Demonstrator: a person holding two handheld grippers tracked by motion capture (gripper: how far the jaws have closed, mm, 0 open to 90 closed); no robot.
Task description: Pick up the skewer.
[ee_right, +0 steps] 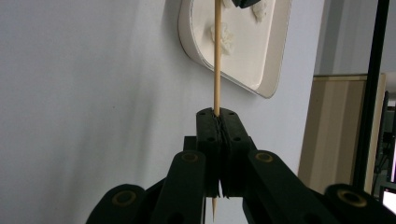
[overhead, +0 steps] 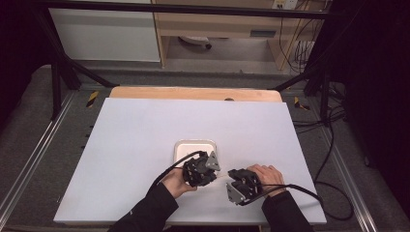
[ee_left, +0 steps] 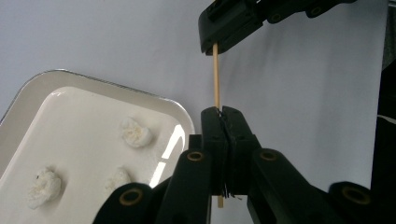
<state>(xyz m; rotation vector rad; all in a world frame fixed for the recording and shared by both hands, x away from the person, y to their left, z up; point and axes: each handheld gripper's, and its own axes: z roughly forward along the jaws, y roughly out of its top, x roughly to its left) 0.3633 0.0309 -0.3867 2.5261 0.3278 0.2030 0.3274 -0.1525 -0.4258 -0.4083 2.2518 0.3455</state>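
Observation:
A thin wooden skewer (ee_left: 216, 79) spans the gap between my two grippers, and each one grips an end. My left gripper (ee_left: 222, 112) is shut on it, with the stick's tip poking out below the pads. My right gripper (ee_right: 217, 113) is shut on the skewer (ee_right: 216, 60) too. From above, the left gripper (overhead: 212, 175) and the right gripper (overhead: 230, 180) face each other just in front of a white tray (overhead: 193, 143). The tray (ee_left: 84, 116) holds a few white puffy pieces (ee_left: 135, 133), none of them on the skewer.
A white sheet (overhead: 135, 145) covers the table, with a wooden edge (overhead: 193, 93) at the far side. Black frame bars (overhead: 63, 72) and cables (overhead: 333, 145) flank the table. The person's dark sleeves (overhead: 154, 210) come in from the near edge.

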